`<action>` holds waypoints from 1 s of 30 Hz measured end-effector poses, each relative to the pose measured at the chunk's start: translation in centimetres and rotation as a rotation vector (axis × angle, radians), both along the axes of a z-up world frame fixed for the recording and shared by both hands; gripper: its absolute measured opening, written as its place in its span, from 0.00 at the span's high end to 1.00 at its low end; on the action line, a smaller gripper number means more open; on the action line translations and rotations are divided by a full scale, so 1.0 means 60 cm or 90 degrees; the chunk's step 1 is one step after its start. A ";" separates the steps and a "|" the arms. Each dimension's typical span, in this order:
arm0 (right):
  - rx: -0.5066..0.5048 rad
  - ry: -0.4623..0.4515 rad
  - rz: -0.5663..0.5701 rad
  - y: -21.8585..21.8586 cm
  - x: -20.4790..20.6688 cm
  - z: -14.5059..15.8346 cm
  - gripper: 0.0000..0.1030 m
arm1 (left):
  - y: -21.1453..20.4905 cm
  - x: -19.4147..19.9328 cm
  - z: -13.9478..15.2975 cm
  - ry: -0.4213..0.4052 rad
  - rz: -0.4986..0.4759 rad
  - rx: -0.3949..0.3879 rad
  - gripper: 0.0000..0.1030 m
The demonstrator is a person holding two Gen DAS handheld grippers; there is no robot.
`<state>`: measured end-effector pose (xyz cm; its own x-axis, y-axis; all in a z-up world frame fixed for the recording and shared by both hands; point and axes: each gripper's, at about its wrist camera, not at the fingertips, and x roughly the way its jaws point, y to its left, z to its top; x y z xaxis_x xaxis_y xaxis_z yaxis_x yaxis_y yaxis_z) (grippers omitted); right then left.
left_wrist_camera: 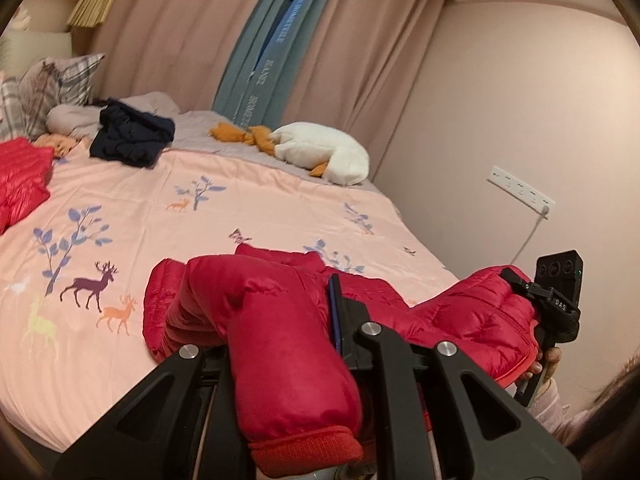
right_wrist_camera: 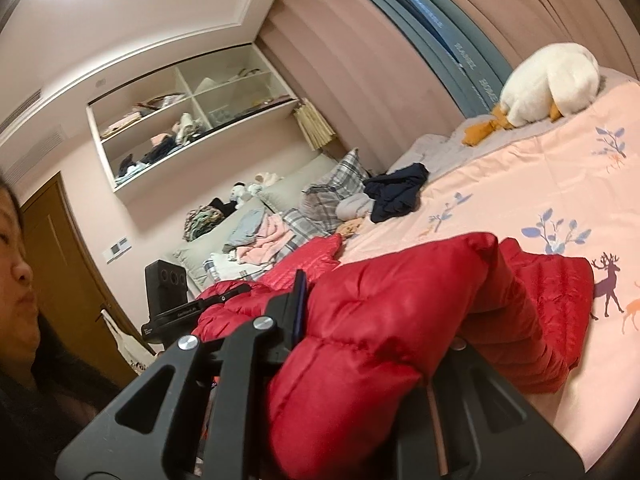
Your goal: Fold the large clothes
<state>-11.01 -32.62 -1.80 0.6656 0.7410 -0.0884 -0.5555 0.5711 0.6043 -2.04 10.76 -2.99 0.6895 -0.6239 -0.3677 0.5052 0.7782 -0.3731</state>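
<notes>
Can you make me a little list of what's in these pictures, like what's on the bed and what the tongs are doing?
Place: bed with pink deer-print cover
Being folded: red puffer jacket
Left tongs: shut on a jacket sleeve
Right tongs: shut on another part of the jacket
Soft toy: white plush goose, lying near the curtains
Other clothes: dark navy garment bunched near the plaid pillows; second red garment at the bed's edge
Shelves: wall shelf holding clothes
</notes>
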 end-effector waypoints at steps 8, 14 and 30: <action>-0.011 0.032 -0.036 -0.003 0.053 -0.019 0.83 | -0.012 0.052 -0.015 0.028 0.037 0.019 0.88; -0.017 0.053 -0.060 -0.009 0.098 -0.033 0.83 | -0.028 0.092 -0.022 0.035 0.062 0.055 0.88; -0.047 0.132 -0.106 -0.014 0.195 -0.084 0.84 | -0.050 0.196 -0.077 0.107 0.100 0.088 0.88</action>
